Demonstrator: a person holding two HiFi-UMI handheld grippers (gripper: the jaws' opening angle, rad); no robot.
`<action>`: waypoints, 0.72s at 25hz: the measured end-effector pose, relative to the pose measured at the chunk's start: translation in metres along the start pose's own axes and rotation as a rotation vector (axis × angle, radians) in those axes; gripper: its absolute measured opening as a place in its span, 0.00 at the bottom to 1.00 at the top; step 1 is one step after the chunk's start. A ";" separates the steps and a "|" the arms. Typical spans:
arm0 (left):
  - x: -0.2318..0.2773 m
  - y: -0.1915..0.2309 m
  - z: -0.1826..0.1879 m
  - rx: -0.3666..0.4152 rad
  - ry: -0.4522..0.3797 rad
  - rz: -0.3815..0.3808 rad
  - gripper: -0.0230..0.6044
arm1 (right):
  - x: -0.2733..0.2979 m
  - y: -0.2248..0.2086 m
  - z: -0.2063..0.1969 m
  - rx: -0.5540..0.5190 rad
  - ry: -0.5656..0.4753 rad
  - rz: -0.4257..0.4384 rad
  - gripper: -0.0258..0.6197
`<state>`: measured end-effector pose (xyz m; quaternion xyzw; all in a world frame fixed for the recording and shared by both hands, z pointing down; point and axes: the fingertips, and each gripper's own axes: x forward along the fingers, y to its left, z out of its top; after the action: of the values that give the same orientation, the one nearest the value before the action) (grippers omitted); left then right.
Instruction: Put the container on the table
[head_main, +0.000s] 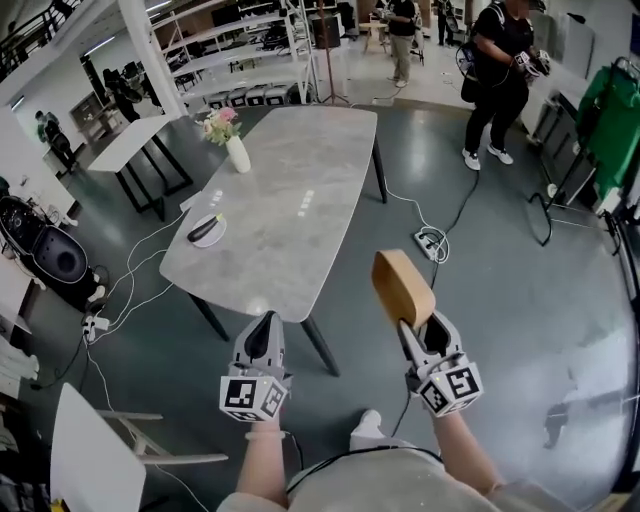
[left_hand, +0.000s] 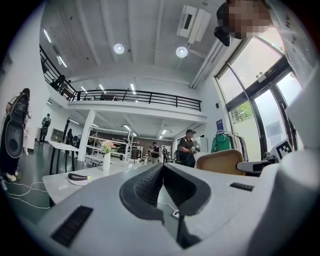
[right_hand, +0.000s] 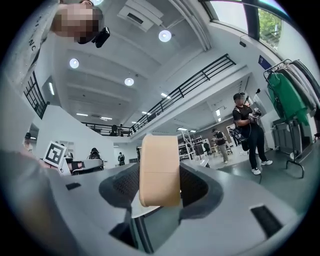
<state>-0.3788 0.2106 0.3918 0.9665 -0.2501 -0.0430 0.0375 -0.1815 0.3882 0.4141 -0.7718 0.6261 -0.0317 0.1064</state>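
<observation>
My right gripper (head_main: 412, 318) is shut on a tan container (head_main: 402, 287), which stands on edge between the jaws, off the table's near right corner. The right gripper view shows the container's tan edge (right_hand: 160, 170) clamped between both dark pads. The grey marble table (head_main: 290, 190) stretches ahead and to the left. My left gripper (head_main: 264, 333) hovers just below the table's near edge with its jaws shut and nothing between them; its pads meet in the left gripper view (left_hand: 162, 175).
On the table stand a white vase with flowers (head_main: 233, 143) and a white dish with a dark object (head_main: 206, 229). Cables and a power strip (head_main: 432, 240) lie on the floor. A person (head_main: 497, 70) stands at the far right. A white chair (head_main: 95, 460) is near left.
</observation>
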 end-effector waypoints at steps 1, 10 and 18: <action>0.013 -0.001 0.000 -0.002 0.000 -0.009 0.04 | 0.005 -0.008 0.002 0.002 -0.005 -0.003 0.40; 0.102 -0.027 -0.011 -0.026 -0.004 -0.094 0.04 | 0.019 -0.079 0.019 -0.014 -0.022 -0.061 0.40; 0.135 -0.042 -0.026 -0.007 0.038 -0.136 0.04 | 0.017 -0.114 0.012 0.030 -0.017 -0.115 0.40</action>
<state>-0.2381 0.1832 0.4053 0.9818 -0.1831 -0.0282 0.0425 -0.0658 0.3948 0.4246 -0.8050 0.5793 -0.0404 0.1214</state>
